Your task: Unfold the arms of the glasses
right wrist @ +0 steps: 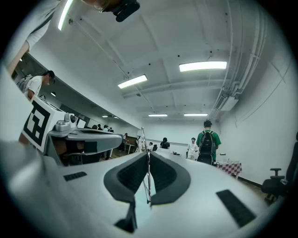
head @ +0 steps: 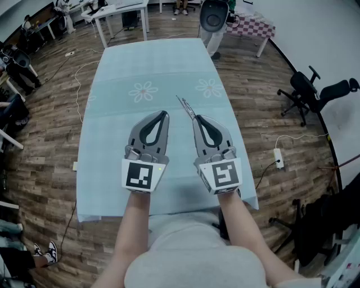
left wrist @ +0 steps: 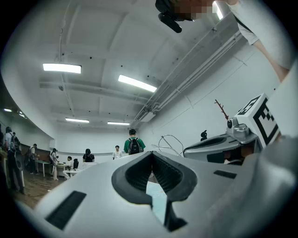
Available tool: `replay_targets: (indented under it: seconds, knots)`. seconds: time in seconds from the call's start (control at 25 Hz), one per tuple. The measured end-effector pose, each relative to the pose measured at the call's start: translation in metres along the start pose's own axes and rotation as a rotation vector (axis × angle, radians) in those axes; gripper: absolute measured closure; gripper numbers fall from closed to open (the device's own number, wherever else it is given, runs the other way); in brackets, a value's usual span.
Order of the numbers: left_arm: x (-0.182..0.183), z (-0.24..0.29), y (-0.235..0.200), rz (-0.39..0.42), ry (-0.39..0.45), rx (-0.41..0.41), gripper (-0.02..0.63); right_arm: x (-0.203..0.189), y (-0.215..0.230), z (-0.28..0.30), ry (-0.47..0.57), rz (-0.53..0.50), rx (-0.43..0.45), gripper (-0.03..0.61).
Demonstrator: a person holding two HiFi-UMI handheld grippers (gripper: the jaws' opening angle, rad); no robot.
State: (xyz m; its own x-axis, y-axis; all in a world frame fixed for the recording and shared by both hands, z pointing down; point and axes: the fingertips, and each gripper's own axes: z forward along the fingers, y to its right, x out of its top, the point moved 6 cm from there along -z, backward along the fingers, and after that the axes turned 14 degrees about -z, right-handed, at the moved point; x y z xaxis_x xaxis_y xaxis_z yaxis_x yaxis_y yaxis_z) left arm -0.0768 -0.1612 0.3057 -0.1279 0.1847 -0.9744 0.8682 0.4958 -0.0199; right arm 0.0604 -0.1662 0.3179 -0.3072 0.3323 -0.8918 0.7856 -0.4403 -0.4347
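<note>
Thin wire-framed glasses (head: 186, 107) stick out from the tip of my right gripper (head: 198, 118), which is shut on them above the light blue table (head: 157, 67). In the right gripper view the wire frame (right wrist: 147, 179) runs up between the closed dark pads (right wrist: 164, 176). My left gripper (head: 163, 115) hovers level beside it on the left, shut with nothing between its jaws. In the left gripper view its jaws (left wrist: 151, 156) meet, and the wire loops of the glasses (left wrist: 170, 141) show ahead of the right gripper (left wrist: 219, 145). The left gripper (right wrist: 86, 135) appears at the left of the right gripper view.
The tablecloth bears flower prints (head: 143, 91). A black office chair (head: 312, 93) and a power strip (head: 278, 158) are on the wooden floor at the right. A grey rounded machine (head: 215, 17) stands past the far end. Several people (right wrist: 206, 144) stand in the distance.
</note>
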Motion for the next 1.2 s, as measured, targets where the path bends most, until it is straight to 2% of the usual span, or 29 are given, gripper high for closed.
replay_targets:
  seconds: [0.52,0.8,1.2]
  knots:
    - [-0.002,-0.013,0.000,-0.025,-0.009,-0.002,0.604,0.003,-0.013,-0.008,-0.005,0.027,0.018,0.558]
    - [-0.004,-0.014,0.002,-0.026,-0.014,-0.018,0.604,0.003,-0.010,-0.011,-0.020,0.078,0.036,0.560]
    - [-0.004,-0.020,-0.002,-0.046,-0.014,0.004,0.604,0.004,-0.014,-0.008,-0.036,0.186,0.159,0.560]
